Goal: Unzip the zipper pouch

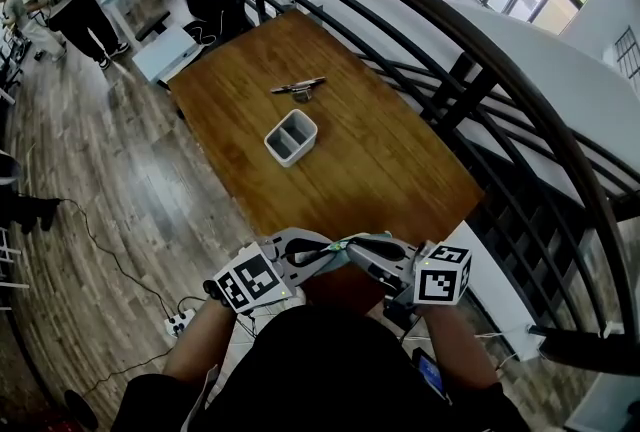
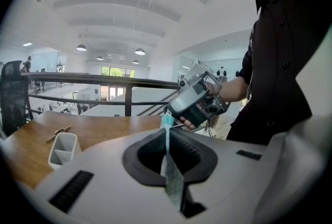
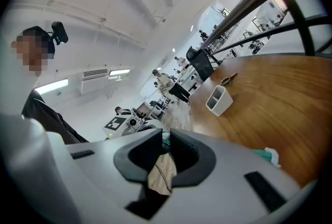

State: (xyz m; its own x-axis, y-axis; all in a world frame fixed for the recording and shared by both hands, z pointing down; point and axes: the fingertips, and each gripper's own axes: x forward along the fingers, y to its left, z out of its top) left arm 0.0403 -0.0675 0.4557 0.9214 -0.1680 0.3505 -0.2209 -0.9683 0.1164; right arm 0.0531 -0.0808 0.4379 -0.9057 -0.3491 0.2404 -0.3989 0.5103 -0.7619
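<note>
The zipper pouch (image 2: 167, 124) is not on the table (image 1: 400, 170). It hangs in the air between the two tools, close to the person's body, at 6 o'clock in the head view. The left gripper (image 2: 167, 137) is fully clenched on a thin teal edge of the pouch, and this fabric runs straight through its pads. The right gripper (image 3: 165, 141) meets the pouch from the opposite side. Its jaws stand almost together, with a small teal part pinched at their tips. This part is too small to say whether it is the zipper pull or only cloth.

I judge that the step in hand is the start of the pull: both grips are taken, and the opening itself is not visible from any view.

The next move calls for the left tool to hold its end firm while the right one draws away along the line of the zipper, straight and without a twist, so that the fabric is tight. If the right jaws hold only cloth, the slider will not run.

On the table, toward 12 o'clock, stand a white two-part box (image 1: 290, 137) and a small dark tool (image 1: 298, 87) beyond it, both well apart from the work.
</note>
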